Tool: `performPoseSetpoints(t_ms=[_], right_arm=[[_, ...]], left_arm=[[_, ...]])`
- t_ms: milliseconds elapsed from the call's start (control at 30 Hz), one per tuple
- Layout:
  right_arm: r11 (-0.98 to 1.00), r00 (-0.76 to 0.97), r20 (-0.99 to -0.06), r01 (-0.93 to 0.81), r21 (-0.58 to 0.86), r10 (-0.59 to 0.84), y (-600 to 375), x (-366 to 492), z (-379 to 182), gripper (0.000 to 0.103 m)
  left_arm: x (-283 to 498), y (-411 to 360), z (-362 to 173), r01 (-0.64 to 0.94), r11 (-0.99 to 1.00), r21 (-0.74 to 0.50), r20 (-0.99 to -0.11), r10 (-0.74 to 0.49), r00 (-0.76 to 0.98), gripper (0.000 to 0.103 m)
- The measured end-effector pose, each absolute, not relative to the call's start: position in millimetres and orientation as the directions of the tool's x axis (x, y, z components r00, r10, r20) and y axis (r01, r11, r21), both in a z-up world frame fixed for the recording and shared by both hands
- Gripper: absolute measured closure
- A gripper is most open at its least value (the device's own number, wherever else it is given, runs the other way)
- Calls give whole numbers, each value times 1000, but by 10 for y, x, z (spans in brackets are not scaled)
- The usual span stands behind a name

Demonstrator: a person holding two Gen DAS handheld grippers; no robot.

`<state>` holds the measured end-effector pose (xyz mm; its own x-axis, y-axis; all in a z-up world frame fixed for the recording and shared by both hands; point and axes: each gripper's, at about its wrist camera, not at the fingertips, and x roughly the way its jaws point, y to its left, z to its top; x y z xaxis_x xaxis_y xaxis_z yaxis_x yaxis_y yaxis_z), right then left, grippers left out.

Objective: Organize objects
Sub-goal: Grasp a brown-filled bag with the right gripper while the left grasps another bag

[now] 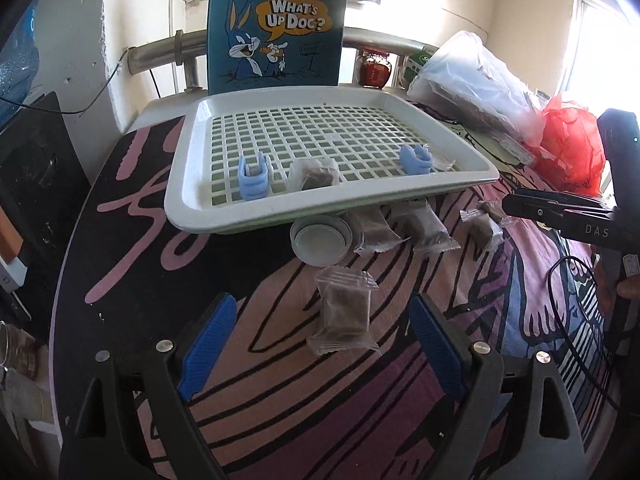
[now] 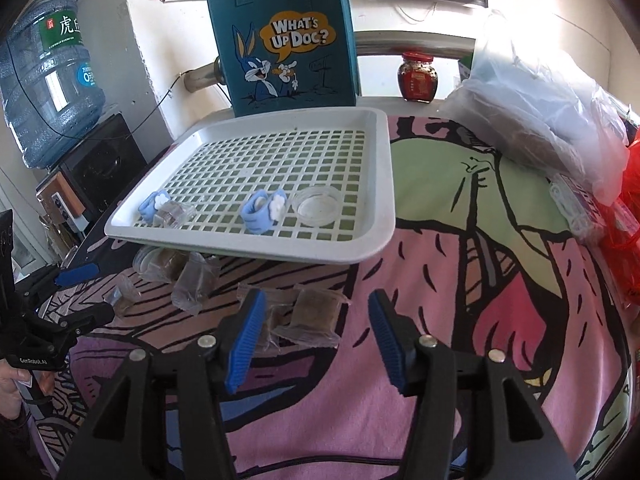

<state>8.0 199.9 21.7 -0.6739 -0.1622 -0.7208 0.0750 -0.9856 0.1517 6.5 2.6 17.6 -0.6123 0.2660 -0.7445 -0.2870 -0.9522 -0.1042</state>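
Between my left gripper's (image 1: 320, 344) spread blue fingers (image 1: 208, 344) lies a clear packet (image 1: 345, 312) holding a brown block, flat on the printed cloth (image 1: 400, 420), untouched, long axis running away toward the white tray (image 1: 224, 216). My right gripper (image 2: 316, 332) is parted too, gripping nothing, with packets (image 2: 312, 312) just ahead.

Bright daylight comes in from the window (image 1: 596, 40) on the right, and it glares so white there that the clear plastic bag (image 2: 532, 92) beside it looks washed out. The middle of each picture is sharp and easy to see. The round lens bends straight lines near the edges, and the corners go black.
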Motion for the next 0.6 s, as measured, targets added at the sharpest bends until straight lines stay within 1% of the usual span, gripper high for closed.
performPoseSetpoints(t_ms=[67,133,167,233,267,300,333,400,433,500,533,600], right_arm=[[-986,-666,-728,74,148,-159,1979,68,174,50],[-988,-649,-747,55,148,-148,1970,19,118,51],[-987,-639,-755,48,151,-147,1967,-6,86,52],[-986,-640,-755,36,160,-146,1973,-39,49,53],[-986,-639,-756,26,162,-141,1976,-48,44,54],[-984,-639,-755,20,175,-147,1987,-53,46,61],[-982,-634,-758,15,188,-155,1997,-51,49,68],[-980,-623,-765,17,197,-164,2003,-33,32,68],[-980,-619,-768,15,198,-165,2013,-26,8,70],[-985,-627,-766,16,172,-143,1999,-14,6,72],[-988,-626,-769,18,151,-128,1973,-22,9,72],[-996,-628,-774,37,79,-84,1875,-41,3,72]], left_arm=[[47,22,161,-280,-954,-108,-750,263,-607,15],[19,26,126,-272,-956,-110,-762,257,-594,17],[-3,39,100,-275,-955,-113,-774,259,-579,22],[-13,67,92,-273,-958,-93,-778,240,-580,28],[-13,85,90,-277,-957,-84,-780,236,-579,35],[-7,97,92,-277,-958,-73,-780,228,-583,40],[0,102,95,-283,-956,-72,-779,231,-583,43],[8,105,99,-292,-953,-76,-777,240,-582,52],[5,104,102,-288,-955,-74,-777,237,-583,55],[6,106,103,-290,-954,-73,-776,237,-584,73],[7,113,105,-297,-952,-72,-776,241,-583,78],[10,123,107,-305,-950,-70,-775,244,-583,79]])
